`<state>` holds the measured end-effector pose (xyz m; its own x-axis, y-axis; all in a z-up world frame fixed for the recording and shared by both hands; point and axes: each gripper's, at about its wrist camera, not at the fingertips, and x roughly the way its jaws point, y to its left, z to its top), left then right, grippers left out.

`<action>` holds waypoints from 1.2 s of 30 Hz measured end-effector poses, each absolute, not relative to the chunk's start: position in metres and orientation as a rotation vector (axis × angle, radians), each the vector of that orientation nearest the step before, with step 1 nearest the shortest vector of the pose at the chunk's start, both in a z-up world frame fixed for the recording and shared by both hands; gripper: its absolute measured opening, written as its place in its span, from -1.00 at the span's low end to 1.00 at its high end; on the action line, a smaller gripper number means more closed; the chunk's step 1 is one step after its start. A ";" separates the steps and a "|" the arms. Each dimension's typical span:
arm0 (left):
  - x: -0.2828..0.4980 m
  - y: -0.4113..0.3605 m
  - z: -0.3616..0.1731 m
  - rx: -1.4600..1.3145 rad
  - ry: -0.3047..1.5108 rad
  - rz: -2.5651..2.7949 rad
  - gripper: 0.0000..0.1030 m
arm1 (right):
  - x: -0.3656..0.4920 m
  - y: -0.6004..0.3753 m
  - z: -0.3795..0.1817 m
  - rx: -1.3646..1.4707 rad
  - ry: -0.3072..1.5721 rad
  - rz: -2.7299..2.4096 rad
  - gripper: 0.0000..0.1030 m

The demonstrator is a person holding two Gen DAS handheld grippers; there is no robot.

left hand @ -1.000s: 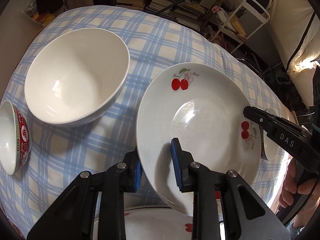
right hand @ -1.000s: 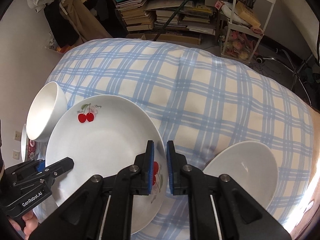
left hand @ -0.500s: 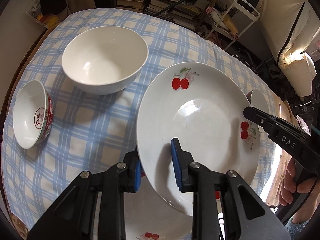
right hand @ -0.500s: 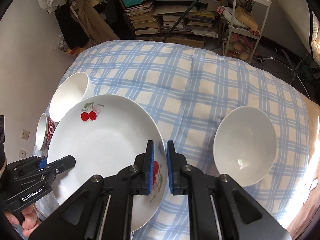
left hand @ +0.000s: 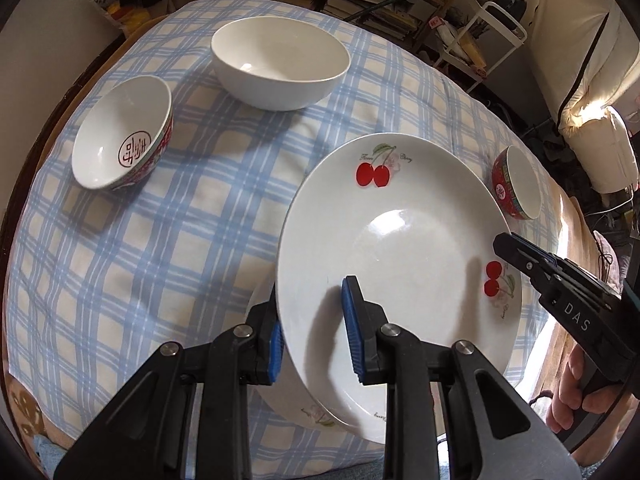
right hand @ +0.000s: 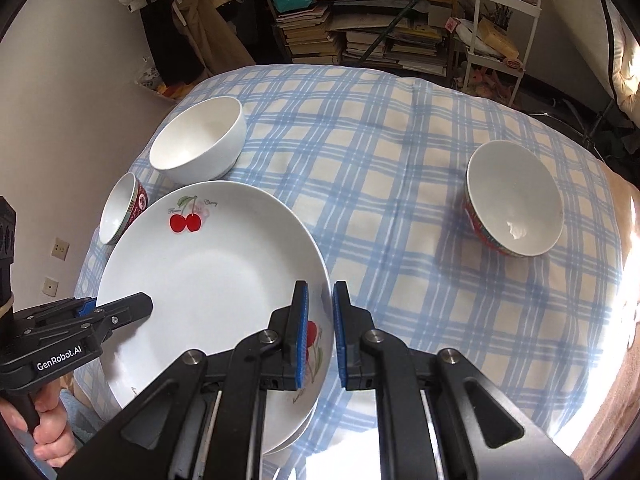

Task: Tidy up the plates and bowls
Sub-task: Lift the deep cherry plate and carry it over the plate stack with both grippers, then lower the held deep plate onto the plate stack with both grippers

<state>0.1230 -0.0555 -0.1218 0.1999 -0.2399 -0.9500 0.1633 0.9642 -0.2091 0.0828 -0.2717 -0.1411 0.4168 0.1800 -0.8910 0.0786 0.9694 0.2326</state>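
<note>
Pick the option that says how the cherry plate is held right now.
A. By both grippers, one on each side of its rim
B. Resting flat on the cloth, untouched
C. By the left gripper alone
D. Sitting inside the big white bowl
A: the left gripper and the right gripper each clamp the rim of the cherry plate on opposite sides.

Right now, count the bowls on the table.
3: a plain white bowl at the far side, a red-patterned bowl left of the held plate, another red-patterned bowl on its right.
</note>
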 end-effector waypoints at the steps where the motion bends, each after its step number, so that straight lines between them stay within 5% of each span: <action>1: 0.120 -0.053 -0.123 -0.068 1.341 -0.278 -0.49 | 0.080 -0.268 -0.143 0.252 1.147 0.064 -0.74; 36: 0.097 -0.032 -0.175 -0.043 1.430 -0.200 -0.43 | 0.046 -0.233 -0.201 0.257 1.251 0.000 -0.74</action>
